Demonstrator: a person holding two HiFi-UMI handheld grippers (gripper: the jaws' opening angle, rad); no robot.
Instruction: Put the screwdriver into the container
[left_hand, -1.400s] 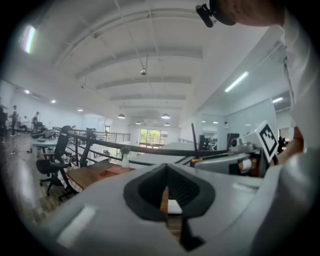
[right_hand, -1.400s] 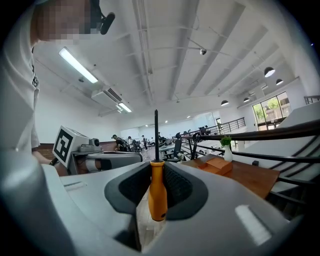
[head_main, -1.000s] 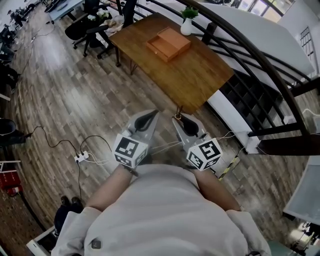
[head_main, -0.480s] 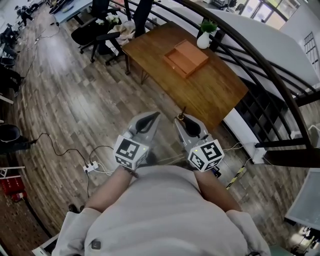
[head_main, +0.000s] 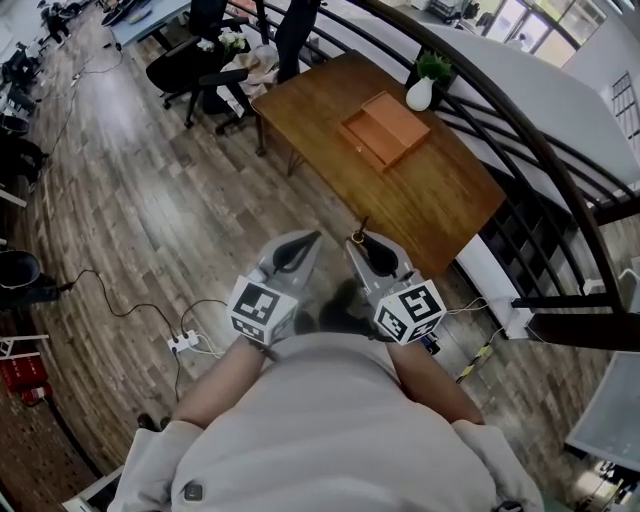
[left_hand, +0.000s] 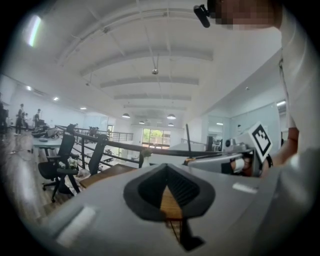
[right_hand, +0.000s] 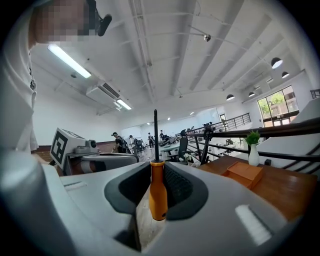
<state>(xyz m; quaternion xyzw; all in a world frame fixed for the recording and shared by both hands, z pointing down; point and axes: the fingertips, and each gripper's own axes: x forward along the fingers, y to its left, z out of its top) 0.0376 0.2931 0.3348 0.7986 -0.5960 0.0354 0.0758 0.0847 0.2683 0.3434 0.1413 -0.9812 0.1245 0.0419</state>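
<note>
At the lower left of the head view one white power strip (head_main: 183, 343) lies on the wooden floor (head_main: 150, 220), with its cable trailing off. Just left of centre is my left gripper (head_main: 312, 236). Its jaws are closed tip to tip and its own view shows nothing between them, so this hand is spare for now.

Just right of centre, close beside it, is my right gripper (head_main: 355, 240). Its jaws are clamped on the orange handle of the one screwdriver (right_hand: 158, 192), which stands upright between the pads with its dark shaft pointing up past the tips.

Further up and to the right stands the single wooden bench (head_main: 450, 200), well apart from both grippers, with floor between us. On it lies the one container (head_main: 385, 128), a flat orange-brown wooden box, and beyond it, near the bench's far edge by the railing, one white vase (head_main: 420, 95) with a green plant.

By my reckoning the pick-up is done and the carry is under way. What is left is to reach the bench, bring the screwdriver over the box and let it go inside.
</note>
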